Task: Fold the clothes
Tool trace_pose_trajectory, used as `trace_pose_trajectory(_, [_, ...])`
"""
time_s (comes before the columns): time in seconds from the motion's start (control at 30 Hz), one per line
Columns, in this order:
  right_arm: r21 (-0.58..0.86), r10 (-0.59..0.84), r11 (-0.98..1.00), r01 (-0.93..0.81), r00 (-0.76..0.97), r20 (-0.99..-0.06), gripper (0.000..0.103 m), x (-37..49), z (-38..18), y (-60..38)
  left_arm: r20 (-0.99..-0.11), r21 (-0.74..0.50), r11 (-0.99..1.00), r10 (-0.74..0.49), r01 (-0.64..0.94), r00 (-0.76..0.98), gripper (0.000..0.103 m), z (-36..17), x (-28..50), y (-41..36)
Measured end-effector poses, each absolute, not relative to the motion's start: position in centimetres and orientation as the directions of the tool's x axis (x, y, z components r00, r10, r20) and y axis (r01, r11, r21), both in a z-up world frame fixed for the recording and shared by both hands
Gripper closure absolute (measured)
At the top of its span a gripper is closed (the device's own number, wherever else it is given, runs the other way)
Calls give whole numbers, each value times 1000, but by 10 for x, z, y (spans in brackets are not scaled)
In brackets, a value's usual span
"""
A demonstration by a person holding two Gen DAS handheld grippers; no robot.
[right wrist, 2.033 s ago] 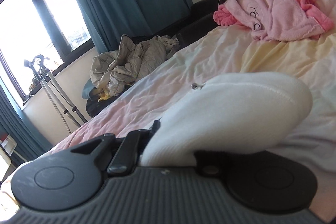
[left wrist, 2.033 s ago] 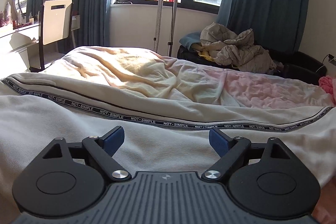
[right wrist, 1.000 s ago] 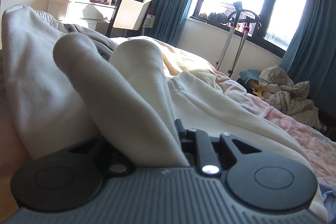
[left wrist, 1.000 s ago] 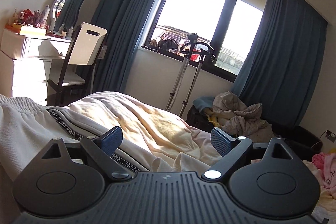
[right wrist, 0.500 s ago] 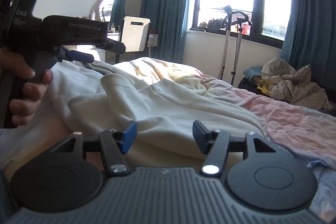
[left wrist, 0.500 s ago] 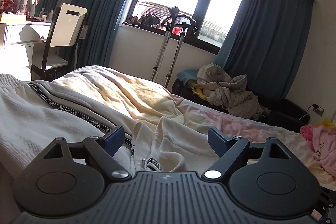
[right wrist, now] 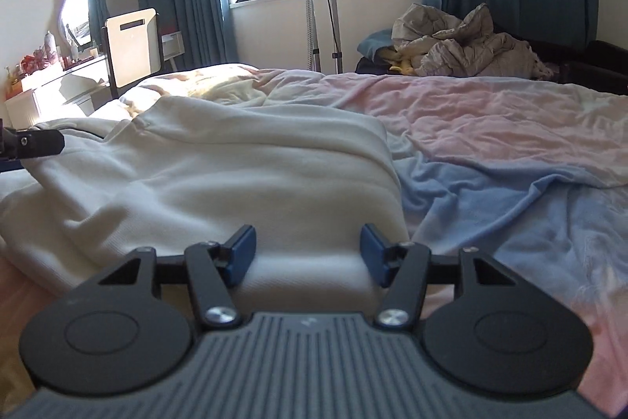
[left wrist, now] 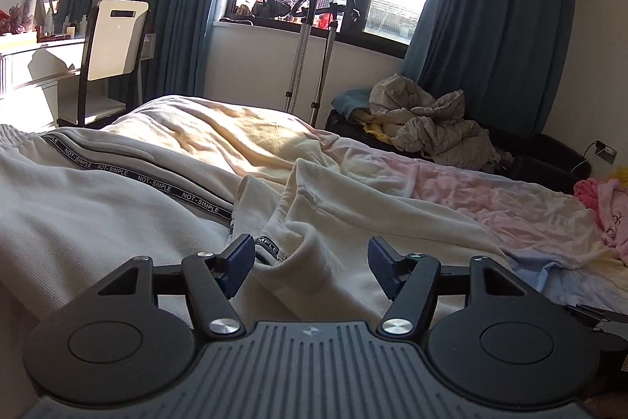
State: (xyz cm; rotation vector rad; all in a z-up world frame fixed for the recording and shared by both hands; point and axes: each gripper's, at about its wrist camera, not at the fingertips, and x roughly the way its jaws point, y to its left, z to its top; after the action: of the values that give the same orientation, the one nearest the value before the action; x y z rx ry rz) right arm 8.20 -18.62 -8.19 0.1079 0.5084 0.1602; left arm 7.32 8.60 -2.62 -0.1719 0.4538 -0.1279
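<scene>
Your left gripper (left wrist: 310,268) is closing around the bunched cuff of the cream sweatpants (left wrist: 117,214) on the bed's near left; pinch loosely and the fold slips apart.

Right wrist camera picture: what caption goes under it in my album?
Open right gripper over folded cream ribbed trousers on a pink-and-blue bedsheet.

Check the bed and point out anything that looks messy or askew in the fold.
The cream trousers are folded over, but the cuff end lies bunched and twisted between the left gripper pads, its jaws closing, not flat. From the right wrist view the fold's edge slants. The right gripper is open.
</scene>
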Motion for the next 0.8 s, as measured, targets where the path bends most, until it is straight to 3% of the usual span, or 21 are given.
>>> trace_pose_trajectory(0.13, [151, 114, 987, -52, 888, -446, 41, 76, -76, -196, -428, -213, 974, -166, 79, 888, 35, -29, 78, 84])
trace_pose_trajectory(0.23, [200, 98, 980, -10, 895, -435, 41, 79, -80, -206, -435, -192, 979, -149, 71, 888, 42, -33, 85, 78])
trace_pose_trajectory(0.3, [244, 100, 970, 7, 901, -422, 41, 81, -83, -213, -445, -173, 983, -136, 65, 885, 50, -37, 91, 74])
trace_pose_trajectory(0.37, [262, 92, 965, 21, 907, -411, 41, 82, -84, -217, -455, -156, 986, -122, 56, 882, 70, -42, 94, 71])
trace_pose_trajectory(0.47, [284, 93, 958, 28, 909, -406, 40, 84, -86, -221, -457, -164, 986, -113, 41, 882, 83, -43, 94, 71])
trace_pose_trajectory(0.67, [332, 156, 943, -17, 904, -399, 40, 87, -85, -223, -416, -351, 936, -149, -7, 897, 88, -23, 70, 96])
trace_pose_trajectory(0.8, [349, 175, 937, -32, 907, -384, 40, 87, -82, -222, -484, -312, 949, -129, -33, 865, 88, -26, 66, 93])
